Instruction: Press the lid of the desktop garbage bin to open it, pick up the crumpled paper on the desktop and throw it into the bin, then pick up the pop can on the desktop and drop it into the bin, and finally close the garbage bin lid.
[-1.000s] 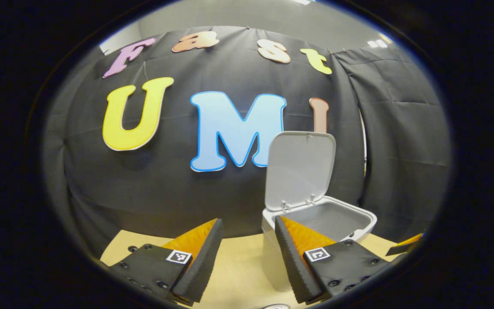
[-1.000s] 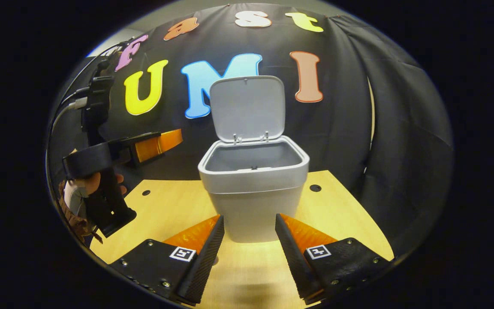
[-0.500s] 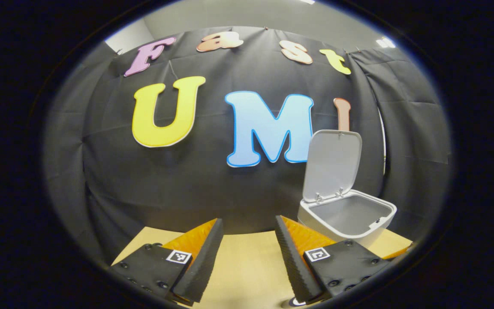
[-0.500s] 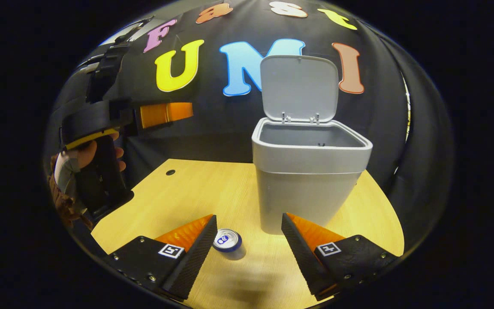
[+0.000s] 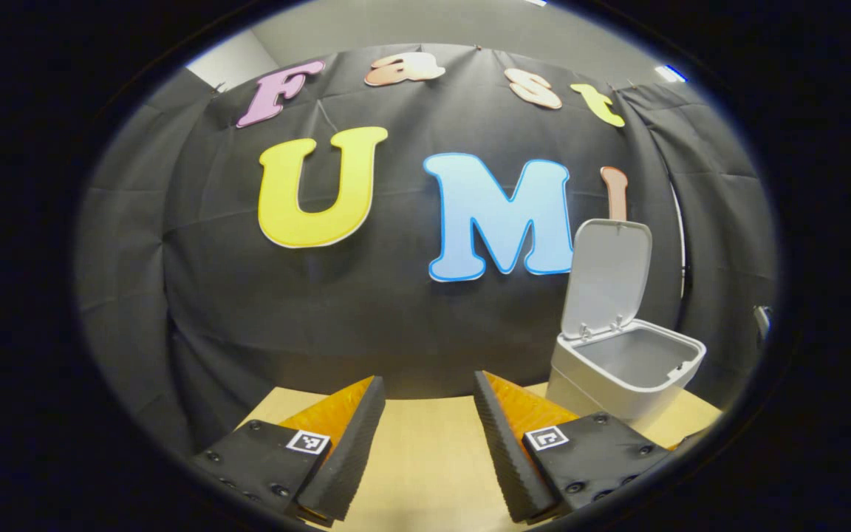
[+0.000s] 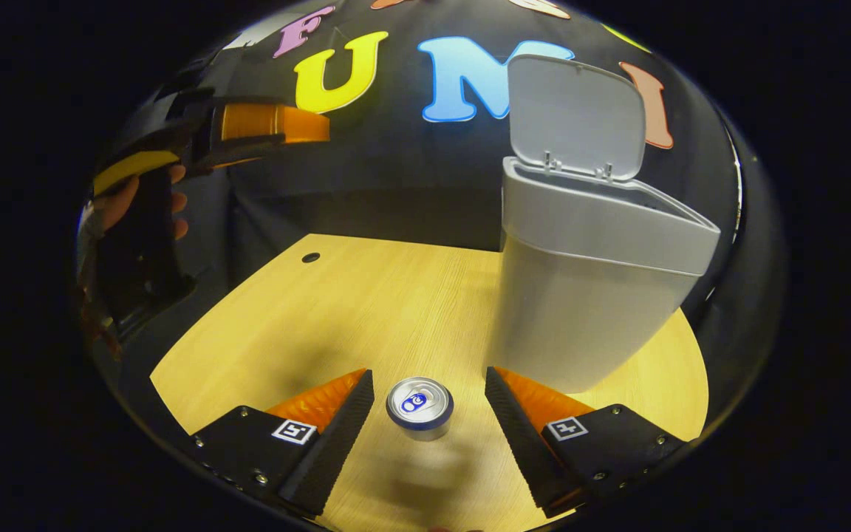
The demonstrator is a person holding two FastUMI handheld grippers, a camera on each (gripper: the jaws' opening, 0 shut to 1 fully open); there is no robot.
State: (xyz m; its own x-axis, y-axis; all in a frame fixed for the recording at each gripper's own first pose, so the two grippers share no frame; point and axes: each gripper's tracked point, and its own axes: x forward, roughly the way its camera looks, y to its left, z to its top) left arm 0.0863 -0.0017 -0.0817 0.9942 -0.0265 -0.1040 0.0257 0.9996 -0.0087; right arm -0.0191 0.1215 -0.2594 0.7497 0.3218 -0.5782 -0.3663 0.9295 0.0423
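Wooden table (image 6: 366, 295) with the grey bin (image 6: 580, 295) standing lid-up on its right side, left gripper (image 6: 300, 125) held up off to the left with fingers spread and empty, right gripper (image 6: 425, 403) wide open, straddling the upright can (image 6: 419, 406) without touching it.

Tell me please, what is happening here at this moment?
A person works with a gripper in each hand at a wooden table. The bin stands with its lid up. The right gripper is open above the upright can, which sits between its fingers, not yet gripped. The left gripper is open, holds nothing, and hangs off to the side. No crumpled paper lies on the visible table.
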